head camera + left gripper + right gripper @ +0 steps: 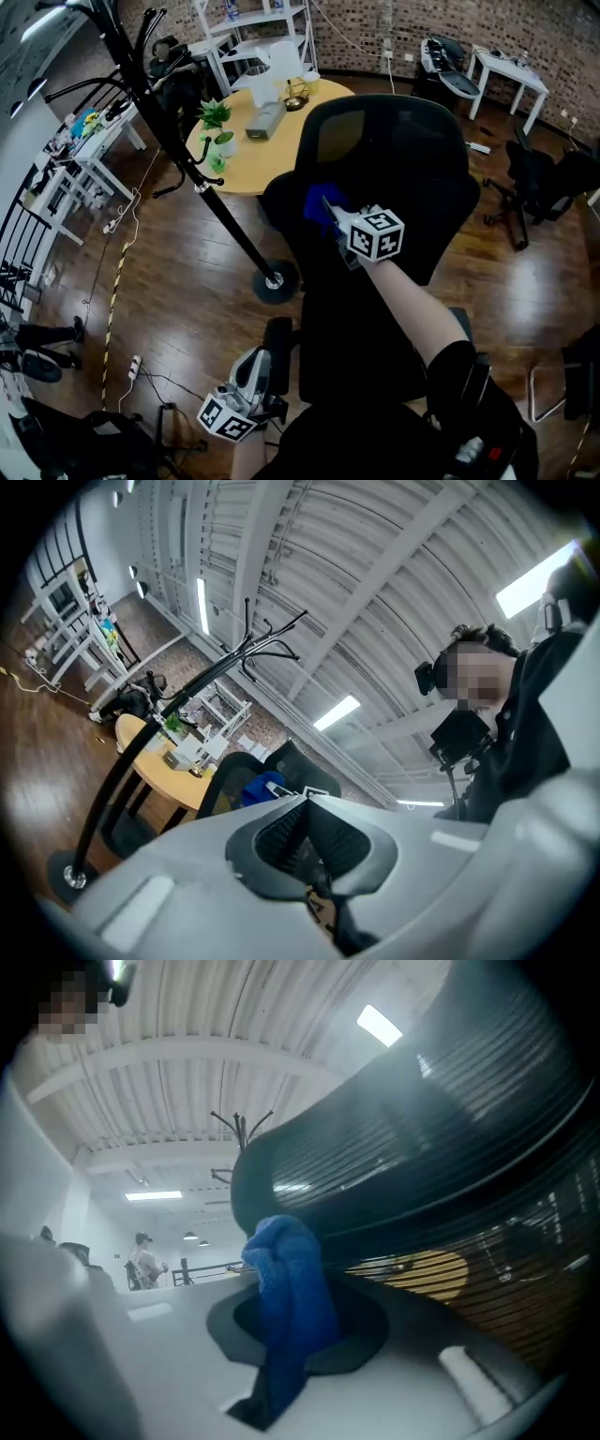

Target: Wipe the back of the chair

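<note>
A black mesh office chair [394,159] stands with its back toward me. My right gripper [330,214] is shut on a blue cloth [319,204] and presses it against the left side of the chair back. In the right gripper view the blue cloth [286,1297] stands pinched between the jaws, right against the dark mesh chair back [441,1176]. My left gripper [246,394] hangs low by my body, shut with nothing in it. Its own view shows the closed jaws [314,850], with the chair [244,780] and blue cloth [262,787] beyond.
A black coat stand [187,159] rises left of the chair, its round base [276,280] on the wood floor. Behind the chair is a round wooden table [258,141] with plants and small items. White tables [511,70] and other chairs [539,183] stand at the right.
</note>
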The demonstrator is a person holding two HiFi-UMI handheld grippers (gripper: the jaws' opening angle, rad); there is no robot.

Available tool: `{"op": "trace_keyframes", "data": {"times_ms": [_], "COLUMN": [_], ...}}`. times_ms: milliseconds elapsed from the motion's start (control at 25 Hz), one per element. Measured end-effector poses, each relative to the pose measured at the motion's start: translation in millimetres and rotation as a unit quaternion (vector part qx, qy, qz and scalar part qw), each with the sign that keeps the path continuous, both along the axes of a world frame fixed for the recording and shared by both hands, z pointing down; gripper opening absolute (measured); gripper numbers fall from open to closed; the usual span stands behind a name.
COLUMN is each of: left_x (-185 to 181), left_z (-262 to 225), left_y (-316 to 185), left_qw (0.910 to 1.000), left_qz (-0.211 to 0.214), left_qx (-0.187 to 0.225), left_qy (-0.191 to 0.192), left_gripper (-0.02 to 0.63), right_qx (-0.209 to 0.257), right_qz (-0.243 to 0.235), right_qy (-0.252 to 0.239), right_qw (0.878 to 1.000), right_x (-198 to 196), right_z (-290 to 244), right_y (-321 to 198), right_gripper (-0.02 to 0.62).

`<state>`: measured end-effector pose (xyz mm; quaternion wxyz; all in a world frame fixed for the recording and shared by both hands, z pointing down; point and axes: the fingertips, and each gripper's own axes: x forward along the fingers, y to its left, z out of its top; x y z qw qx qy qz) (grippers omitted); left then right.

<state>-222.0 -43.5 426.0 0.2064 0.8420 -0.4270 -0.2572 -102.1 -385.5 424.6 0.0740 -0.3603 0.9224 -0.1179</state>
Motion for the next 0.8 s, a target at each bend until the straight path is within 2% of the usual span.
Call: {"op": "trace_keyframes", "data": {"times_ms": [200, 400, 480, 600, 800], "left_x": [42, 91, 104, 113, 110], "left_z": [-4, -5, -6, -7, -9], "left_y": [-31, -48, -50, -49, -41], "left_qw": [0.9973, 0.9905, 0.9879, 0.9860, 0.9879], "left_qz": [0.073, 0.137, 0.155, 0.166, 0.153], "left_qx": [0.006, 0.006, 0.005, 0.004, 0.007], "left_qy": [-0.001, -0.010, -0.013, -0.017, -0.021], "left_gripper": [-0.008, -0.008, -0.008, -0.008, -0.008], "right_qx": [0.002, -0.001, -0.001, 0.000, 0.011], "right_qz": [0.100, 0.199, 0.222, 0.232, 0.243], "right_qy": [-0.016, -0.030, -0.039, -0.042, -0.057], "right_qw": [0.995, 0.980, 0.974, 0.972, 0.968], "right_x": [137, 287, 331, 357, 352], "right_z": [1, 6, 8, 8, 5], "right_y": [-10, -2, 4, 10, 23], "right_gripper": [0.037, 0.037, 0.037, 0.037, 0.037]}}
